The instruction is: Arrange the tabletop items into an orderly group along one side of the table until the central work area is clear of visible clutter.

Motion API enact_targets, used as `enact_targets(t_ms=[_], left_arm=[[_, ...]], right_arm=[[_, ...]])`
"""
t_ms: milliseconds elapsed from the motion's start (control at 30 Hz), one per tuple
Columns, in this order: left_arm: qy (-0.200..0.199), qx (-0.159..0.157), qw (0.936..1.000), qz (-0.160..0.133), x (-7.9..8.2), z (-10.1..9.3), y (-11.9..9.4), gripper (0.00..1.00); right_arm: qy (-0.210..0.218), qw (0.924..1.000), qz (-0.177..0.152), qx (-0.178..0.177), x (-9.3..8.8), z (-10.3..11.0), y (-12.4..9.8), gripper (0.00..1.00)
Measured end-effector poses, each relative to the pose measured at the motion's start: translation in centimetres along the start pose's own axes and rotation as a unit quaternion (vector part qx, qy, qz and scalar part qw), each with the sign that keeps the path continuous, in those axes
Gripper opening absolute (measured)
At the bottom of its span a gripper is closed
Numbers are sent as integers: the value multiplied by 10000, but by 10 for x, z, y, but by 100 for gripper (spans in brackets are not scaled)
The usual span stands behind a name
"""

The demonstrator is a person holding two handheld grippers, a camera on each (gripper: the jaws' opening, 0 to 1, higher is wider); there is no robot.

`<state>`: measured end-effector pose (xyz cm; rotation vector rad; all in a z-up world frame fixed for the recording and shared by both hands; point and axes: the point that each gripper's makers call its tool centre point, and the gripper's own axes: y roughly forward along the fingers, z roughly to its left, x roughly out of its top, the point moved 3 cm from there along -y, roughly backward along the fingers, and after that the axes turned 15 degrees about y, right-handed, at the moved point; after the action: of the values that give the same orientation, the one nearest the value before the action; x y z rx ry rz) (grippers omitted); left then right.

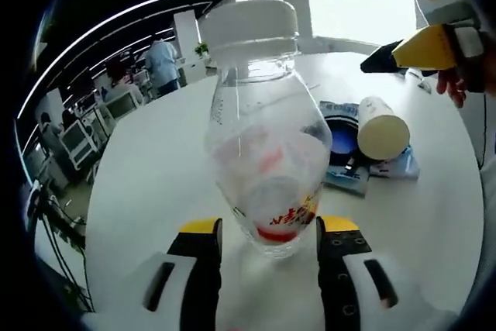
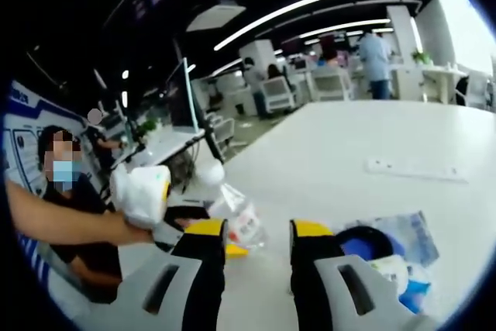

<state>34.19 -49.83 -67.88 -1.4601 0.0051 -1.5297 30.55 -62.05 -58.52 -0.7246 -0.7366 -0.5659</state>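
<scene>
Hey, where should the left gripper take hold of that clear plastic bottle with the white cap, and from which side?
Probably low on the body, near the base. The clear plastic bottle stands upright on the white table, its red-printed lower part already between the open jaws of the left gripper. Come straight in level from the near side; the wide rounded middle and the white cap look harder to clamp.

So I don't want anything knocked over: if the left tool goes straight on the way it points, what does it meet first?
The clear plastic bottle with the white cap. Its base already sits between the left tool's open jaws, so contact would come almost at once. Whether the jaws already touch it is unclear.
</scene>
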Motion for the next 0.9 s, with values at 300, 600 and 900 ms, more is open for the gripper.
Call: enact_targets(t_ms=[300,600,900], left_arm=[[37,147,9999,59,6,-10,6,52],[-151,236,9996,64,9,-12,2,51],[-243,339,9991,114,8,-8,4,47]], right_arm=[[39,10000,-30,-50,0,-5,-6,29],[46,10000,-51,-34,0,-5,-10,29],[-267,9996,-67,16,-3,-2,-17,44]])
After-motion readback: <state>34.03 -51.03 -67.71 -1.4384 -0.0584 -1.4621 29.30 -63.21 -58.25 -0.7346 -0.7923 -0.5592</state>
